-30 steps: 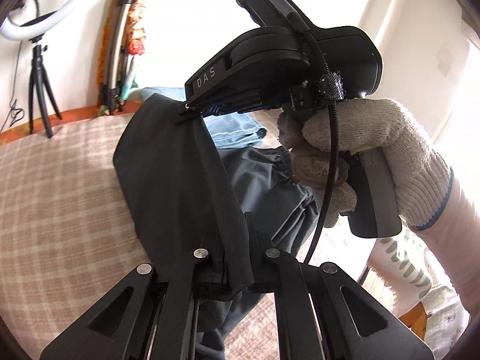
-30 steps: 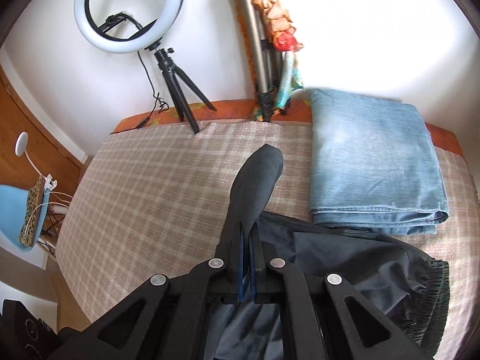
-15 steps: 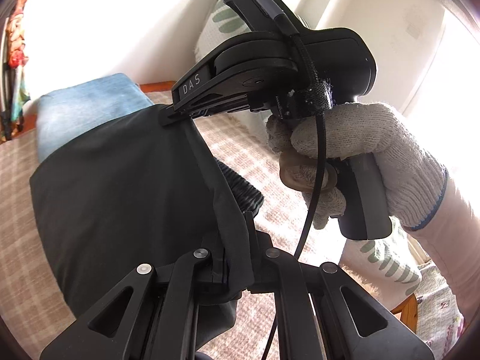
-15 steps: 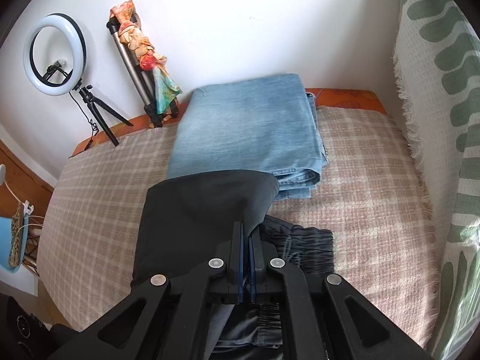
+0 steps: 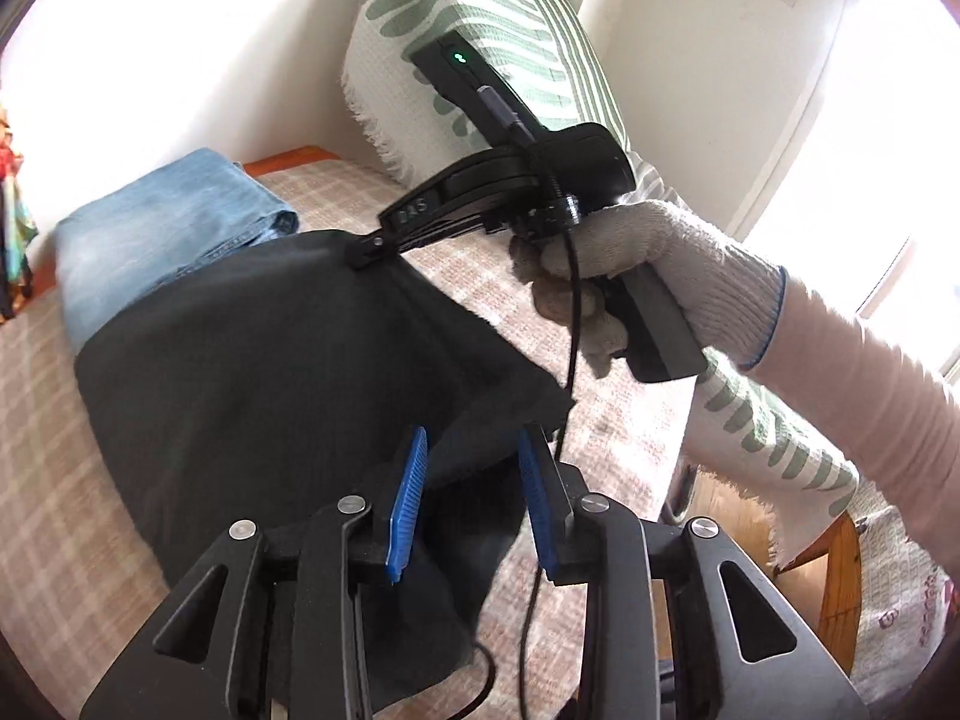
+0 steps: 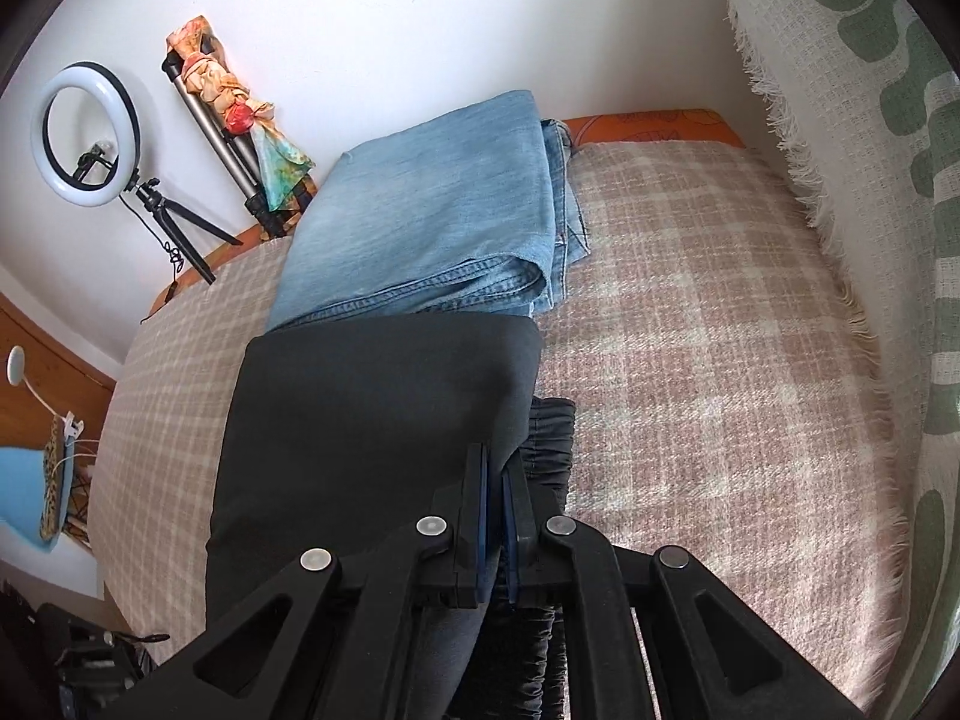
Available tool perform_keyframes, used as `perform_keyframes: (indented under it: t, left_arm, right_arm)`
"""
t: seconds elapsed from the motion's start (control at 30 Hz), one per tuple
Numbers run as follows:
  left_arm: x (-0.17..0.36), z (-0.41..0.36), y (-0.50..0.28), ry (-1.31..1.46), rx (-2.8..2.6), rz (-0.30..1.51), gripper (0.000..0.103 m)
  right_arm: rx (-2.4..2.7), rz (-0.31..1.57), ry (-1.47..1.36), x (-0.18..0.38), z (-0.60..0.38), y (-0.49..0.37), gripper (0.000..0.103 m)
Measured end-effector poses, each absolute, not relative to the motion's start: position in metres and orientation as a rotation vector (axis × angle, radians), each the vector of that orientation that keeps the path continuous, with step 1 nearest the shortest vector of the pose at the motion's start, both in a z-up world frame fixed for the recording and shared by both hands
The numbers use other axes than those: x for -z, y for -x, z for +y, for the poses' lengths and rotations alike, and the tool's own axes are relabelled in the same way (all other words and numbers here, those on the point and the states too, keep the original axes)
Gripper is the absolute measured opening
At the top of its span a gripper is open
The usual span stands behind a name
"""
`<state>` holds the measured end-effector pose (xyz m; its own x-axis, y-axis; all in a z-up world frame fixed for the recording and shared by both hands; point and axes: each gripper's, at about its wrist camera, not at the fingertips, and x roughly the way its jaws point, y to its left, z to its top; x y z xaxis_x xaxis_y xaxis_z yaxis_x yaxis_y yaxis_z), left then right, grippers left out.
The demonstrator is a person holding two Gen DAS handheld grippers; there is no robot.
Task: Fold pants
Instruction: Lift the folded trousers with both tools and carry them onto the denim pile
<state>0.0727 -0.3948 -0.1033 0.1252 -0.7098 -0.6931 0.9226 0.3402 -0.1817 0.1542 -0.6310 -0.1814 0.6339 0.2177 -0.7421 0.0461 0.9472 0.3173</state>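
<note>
Bed: checked cover under everything.
Dark pants: folded over on the bed, far edge just beside the folded jeans.
Left gripper: jaws opening, clear of the pants' edge between them.
Right gripper: jaws opening, pads still pinching the pants' corner.

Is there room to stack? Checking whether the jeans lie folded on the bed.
Yes, the jeans lie folded on the bed.

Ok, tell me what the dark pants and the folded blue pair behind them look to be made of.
Dark pants: smooth, matte charcoal cloth, probably a thin synthetic or cotton blend; it drapes softly, and the gathered waistband looks elastic. Folded jeans: faded light-blue denim, judging by the worn surface and stitched hems.
</note>
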Motion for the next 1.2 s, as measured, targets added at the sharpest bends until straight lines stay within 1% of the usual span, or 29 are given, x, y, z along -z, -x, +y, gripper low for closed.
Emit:
perform_keyframes:
  t: [0.03,0.07,0.1,0.13,0.27,0.3,0.33,0.37,0.43,0.47,0.53,0.73,0.8,0.83,0.87,0.97,1.0,1.03,1.07,1.1,1.13,1.17,1.2]
  left_arm:
    - [0.103,-0.381,-0.076,-0.34,1.196,0.778,0.03]
    - [0.103,-0.374,-0.078,-0.352,1.171,0.78,0.03]
    - [0.104,-0.365,-0.083,-0.363,1.148,0.789,0.03]
    - [0.107,-0.357,-0.087,-0.376,1.123,0.797,0.03]
    - [0.135,-0.345,-0.117,-0.393,1.02,0.872,0.03]
    - [0.141,-0.339,-0.12,-0.386,1.014,0.898,0.03]
    - [0.146,-0.335,-0.121,-0.39,1.005,0.913,0.03]
    - [0.151,-0.332,-0.121,-0.402,1.001,0.921,0.03]
    - [0.159,-0.328,-0.121,-0.419,0.99,0.932,0.03]
    - [0.162,-0.327,-0.121,-0.413,0.994,0.943,0.03]
    - [0.167,-0.327,-0.123,-0.392,1.01,0.971,0.03]
    - [0.182,-0.353,-0.108,-0.398,1.082,1.011,0.03]
    - [0.177,-0.359,-0.097,-0.433,1.096,0.983,0.03]
    - [0.174,-0.36,-0.094,-0.448,1.101,0.965,0.03]
    - [0.171,-0.359,-0.094,-0.454,1.096,0.949,0.03]
    - [0.158,-0.348,-0.101,-0.415,1.069,0.93,0.03]
    - [0.154,-0.344,-0.107,-0.394,1.058,0.925,0.033]
    - [0.149,-0.339,-0.113,-0.375,1.046,0.916,0.042]
    - [0.145,-0.335,-0.119,-0.357,1.026,0.902,0.047]
    - [0.141,-0.33,-0.127,-0.337,1.001,0.891,0.056]
    - [0.139,-0.326,-0.137,-0.308,0.977,0.892,0.059]
    - [0.139,-0.323,-0.148,-0.27,0.961,0.909,0.059]
    - [0.139,-0.321,-0.159,-0.227,0.95,0.931,0.059]
  right_arm:
    - [-0.124,0.878,-0.334,0.18,-0.633,-0.154,0.026]
    - [-0.148,0.865,-0.355,0.178,-0.636,-0.153,0.046]
    - [-0.168,0.849,-0.38,0.177,-0.638,-0.154,0.051]
    - [-0.17,0.837,-0.407,0.177,-0.641,-0.156,0.052]
    - [-0.115,0.881,-0.449,0.192,-0.646,-0.182,0.052]
    - [-0.105,0.883,-0.439,0.195,-0.643,-0.186,0.05]
    - [-0.104,0.875,-0.426,0.196,-0.639,-0.189,0.04]
    - [-0.096,0.863,-0.41,0.195,-0.636,-0.19,0.032]
    - [-0.069,0.832,-0.356,0.189,-0.626,-0.189,0.005]
    - [-0.055,0.816,-0.322,0.185,-0.622,-0.188,0.002]
    - [-0.014,0.794,-0.265,0.178,-0.617,-0.189,0.001]
    - [0.015,0.834,-0.219,0.181,-0.618,-0.199,0.001]
    - [0.008,0.841,-0.233,0.183,-0.621,-0.196,0.009]
    - [-0.004,0.84,-0.247,0.183,-0.624,-0.193,0.015]
    - [-0.013,0.832,-0.262,0.182,-0.627,-0.187,0.028]
    - [0.0,0.813,-0.309,0.178,-0.641,-0.169,0.05]
    - [-0.015,0.809,-0.34,0.177,-0.646,-0.163,0.055]
    - [-0.029,0.803,-0.374,0.176,-0.651,-0.156,0.065]
    - [-0.05,0.795,-0.404,0.175,-0.655,-0.149,0.073]
    - [-0.077,0.791,-0.423,0.174,-0.657,-0.144,0.075]
    - [-0.103,0.792,-0.435,0.175,-0.658,-0.139,0.079]
    - [-0.119,0.8,-0.439,0.175,-0.658,-0.136,0.083]
    - [-0.133,0.811,-0.44,0.178,-0.657,-0.134,0.085]
